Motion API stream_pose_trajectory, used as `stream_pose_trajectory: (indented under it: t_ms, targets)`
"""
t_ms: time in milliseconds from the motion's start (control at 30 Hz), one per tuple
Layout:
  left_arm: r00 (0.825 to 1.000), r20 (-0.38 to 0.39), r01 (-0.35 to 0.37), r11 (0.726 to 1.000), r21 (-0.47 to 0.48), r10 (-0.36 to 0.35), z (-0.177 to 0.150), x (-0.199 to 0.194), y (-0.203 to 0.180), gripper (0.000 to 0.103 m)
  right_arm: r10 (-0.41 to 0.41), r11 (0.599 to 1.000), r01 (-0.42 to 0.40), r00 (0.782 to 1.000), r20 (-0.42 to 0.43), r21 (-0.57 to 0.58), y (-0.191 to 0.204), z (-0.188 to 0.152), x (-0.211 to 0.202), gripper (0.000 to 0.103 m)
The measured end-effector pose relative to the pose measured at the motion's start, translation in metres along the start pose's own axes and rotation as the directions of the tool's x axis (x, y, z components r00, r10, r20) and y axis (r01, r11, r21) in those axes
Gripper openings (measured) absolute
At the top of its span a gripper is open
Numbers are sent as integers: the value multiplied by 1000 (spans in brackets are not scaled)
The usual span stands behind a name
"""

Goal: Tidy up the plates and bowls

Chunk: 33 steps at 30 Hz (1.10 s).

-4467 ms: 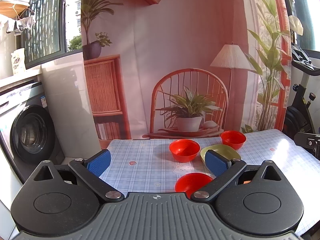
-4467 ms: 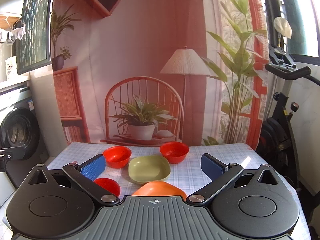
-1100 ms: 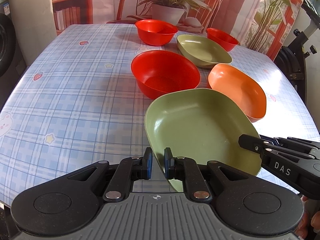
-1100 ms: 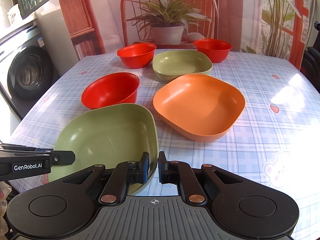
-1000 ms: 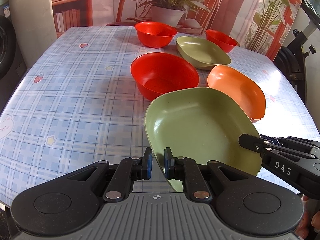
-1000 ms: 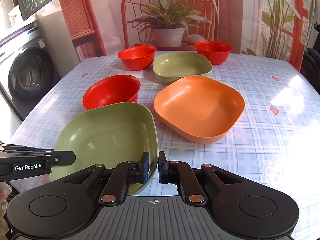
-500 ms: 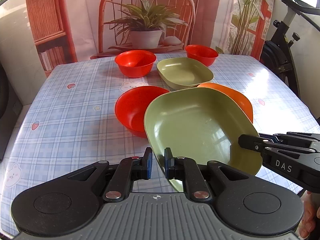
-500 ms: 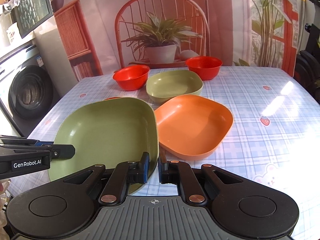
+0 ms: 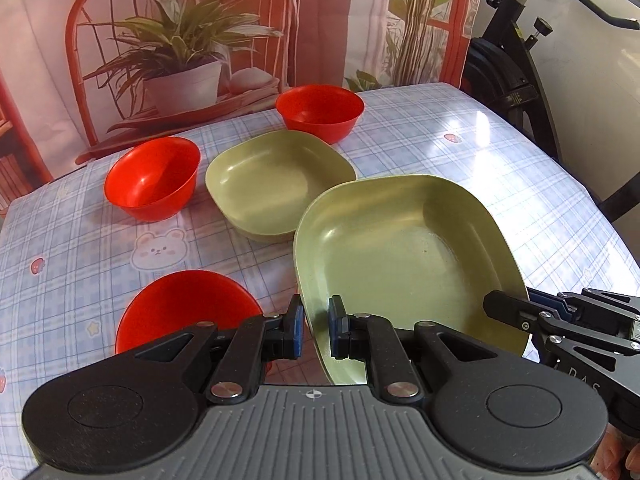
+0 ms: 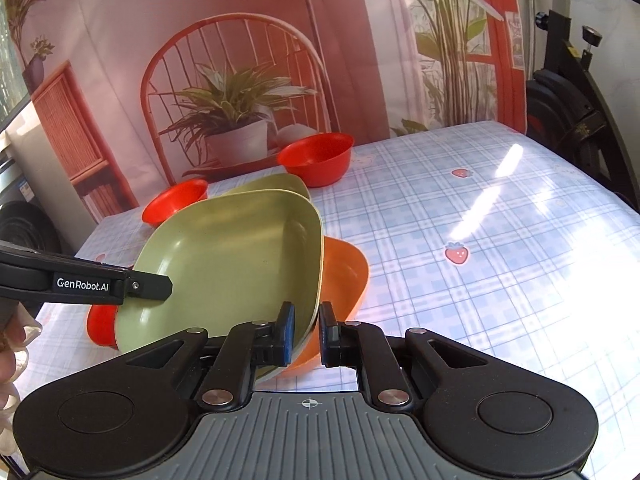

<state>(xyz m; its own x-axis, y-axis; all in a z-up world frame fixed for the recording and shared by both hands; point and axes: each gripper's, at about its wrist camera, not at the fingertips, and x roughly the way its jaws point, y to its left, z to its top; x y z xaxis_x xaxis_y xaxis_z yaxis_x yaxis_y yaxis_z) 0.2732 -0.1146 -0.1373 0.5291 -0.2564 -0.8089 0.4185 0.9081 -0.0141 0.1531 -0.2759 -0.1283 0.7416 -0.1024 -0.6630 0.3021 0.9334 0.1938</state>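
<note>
Spanning both views, checked bench. Green plate, held tilted above bench, over orange plate; second green plate resting beyond, between two red bowls. Left claw clamped narrow on plate's near-left rim; right claw clamped narrow on its opposite rim.
</note>
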Motion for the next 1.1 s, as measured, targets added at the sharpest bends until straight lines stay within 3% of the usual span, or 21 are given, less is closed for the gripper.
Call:
stream_pose_trajectory:
  t_ms: [200, 533, 800, 933, 1100]
  targets:
    - [998, -63, 29, 999, 42, -26, 22, 44, 0, 13, -14, 999, 15, 999, -45, 33, -10, -2, 26, 14]
    - [995, -96, -19, 994, 112, 30, 32, 79, -4, 14, 21, 999, -17, 996, -88, 49, -10, -9, 38, 16]
    - [994, -106, -21, 994, 110, 33, 30, 78, -2, 14, 42, 997, -37, 996, -82, 69, -17, -7, 35, 19]
    - [995, -97, -26, 996, 89, 34, 32, 76, 1, 14, 51, 996, -45, 996, -69, 78, -21, -6, 35, 12]
    - [994, -96, -35, 996, 79, 42, 30, 74, 4, 14, 49, 996, -42, 995, -85, 82, -19, -12, 36, 12]
